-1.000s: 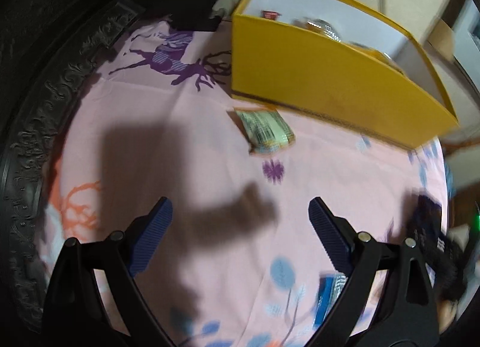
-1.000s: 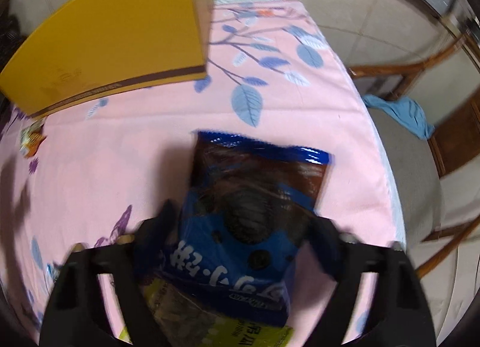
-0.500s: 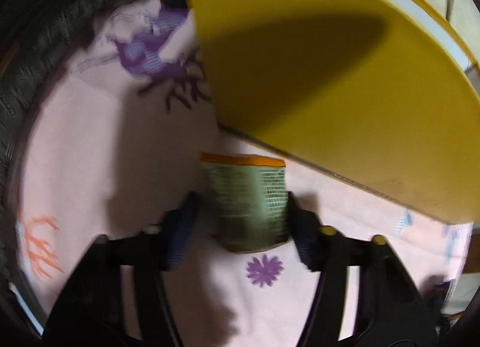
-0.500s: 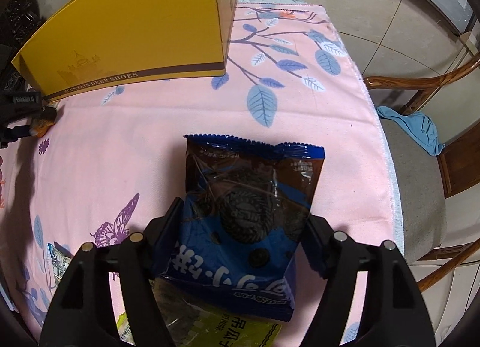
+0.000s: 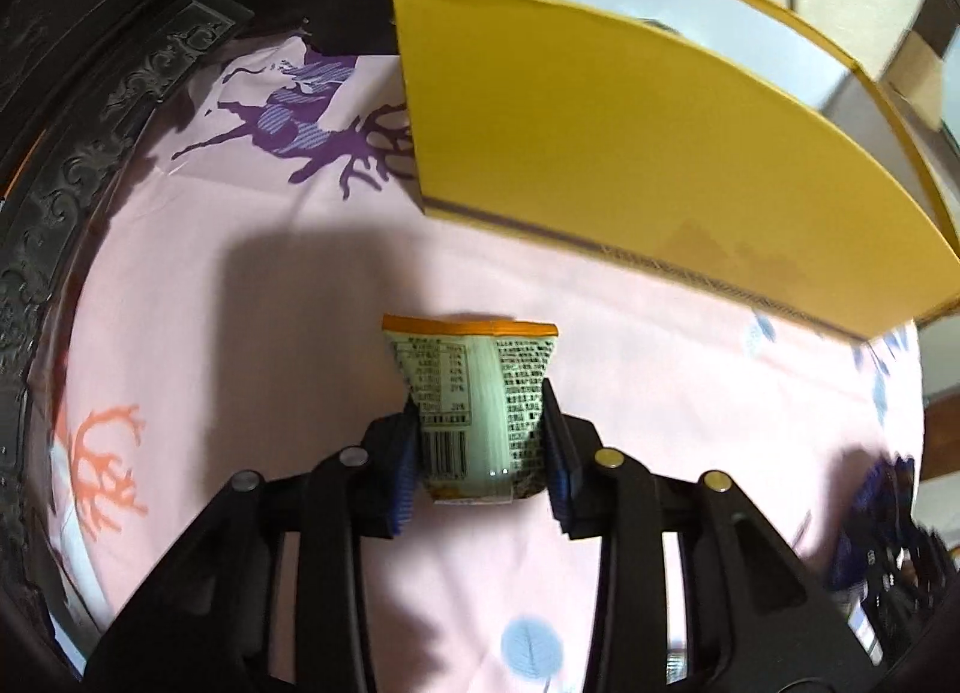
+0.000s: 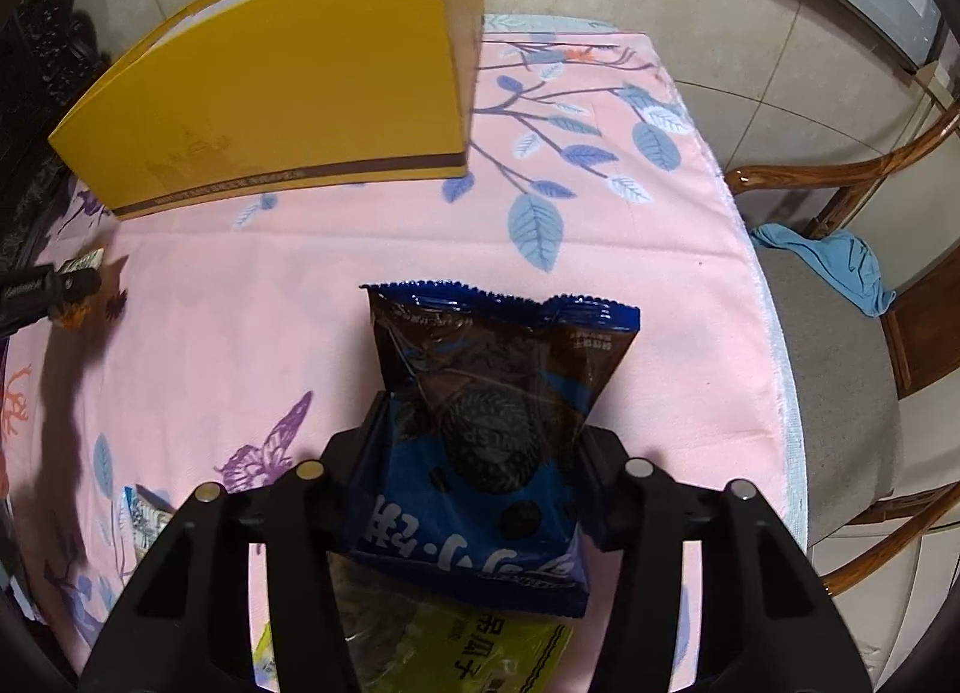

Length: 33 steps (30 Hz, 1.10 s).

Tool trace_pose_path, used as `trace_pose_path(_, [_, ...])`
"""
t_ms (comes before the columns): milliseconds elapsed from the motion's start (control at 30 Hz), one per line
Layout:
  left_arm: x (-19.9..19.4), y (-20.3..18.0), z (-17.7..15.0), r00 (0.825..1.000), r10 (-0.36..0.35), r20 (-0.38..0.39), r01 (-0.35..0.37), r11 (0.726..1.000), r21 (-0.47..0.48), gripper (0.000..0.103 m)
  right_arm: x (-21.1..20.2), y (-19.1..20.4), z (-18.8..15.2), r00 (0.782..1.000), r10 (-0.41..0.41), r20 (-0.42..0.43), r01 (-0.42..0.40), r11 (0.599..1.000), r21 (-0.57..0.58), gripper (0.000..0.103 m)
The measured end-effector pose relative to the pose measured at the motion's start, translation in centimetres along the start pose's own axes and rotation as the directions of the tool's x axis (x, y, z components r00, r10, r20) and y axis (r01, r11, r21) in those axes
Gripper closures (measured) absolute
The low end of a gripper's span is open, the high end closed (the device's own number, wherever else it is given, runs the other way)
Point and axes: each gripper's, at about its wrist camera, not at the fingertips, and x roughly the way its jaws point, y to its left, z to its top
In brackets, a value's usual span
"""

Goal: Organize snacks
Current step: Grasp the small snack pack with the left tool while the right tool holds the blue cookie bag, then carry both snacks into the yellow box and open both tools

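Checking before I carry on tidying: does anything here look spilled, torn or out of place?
Nothing spilled or torn. The left tool grips a pale green packet, the right tool a blue cookie bag. Another small packet lies loose near the tablecloth edge, outside the yellow box.

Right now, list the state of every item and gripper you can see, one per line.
Left gripper: shut on the pale green snack packet.
Pale green snack packet: pinched at both sides, label side up.
Right gripper: shut on the blue cookie bag.
Blue cookie bag: held, sealed.
Yellow cardboard box: open-topped, upright on the pink cloth.
Green-yellow seed packet: lying under the cookie bag.
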Motion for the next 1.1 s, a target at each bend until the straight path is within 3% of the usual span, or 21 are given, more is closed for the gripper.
trace_pose_path(300, [-6.2, -0.6, -3.2, 0.994, -0.098, 0.048, 0.098, 0.995, 0.004, 0.069, -4.4, 2.1, 0.5, 0.995, 0.052, 0.090, -0.047, 0.997, -0.060, 0.052])
trace_pose_path(467, [-8.8, -1.2, -3.1, 0.989, -0.131, 0.071, 0.131, 0.991, 0.008, 0.069, -7.3, 4.3, 1.4, 0.983, 0.115, 0.140, -0.101, 0.990, -0.100, 0.052])
trace_pose_path(600, [-10.5, -2.2, -0.7, 0.983, -0.147, 0.108, 0.145, 0.989, 0.027, 0.069, -9.1, 6.2, 4.0, 0.970, 0.161, 0.182, -0.136, 0.981, -0.142, 0.052])
trace_pose_path(767, [-12.4, -4.1, 5.8, 0.974, -0.141, 0.178, 0.131, 0.989, 0.069, 0.069, -11.5, 7.6, 10.4, 0.944, 0.223, 0.245, -0.193, 0.971, -0.139, 0.052])
trace_pose_path(933, [-13.3, -5.7, 10.9, 0.967, -0.135, 0.217, 0.118, 0.989, 0.088, 0.069, -13.2, 8.3, 15.8, 0.926, 0.228, 0.301, -0.191, 0.971, -0.146, 0.052])
trace_pose_path(1100, [-13.4, -6.7, 13.4, 0.962, -0.141, 0.232, 0.119, 0.987, 0.107, 0.069, -13.6, 8.1, 18.5, 0.917, 0.226, 0.330, -0.190, 0.972, -0.138, 0.052])
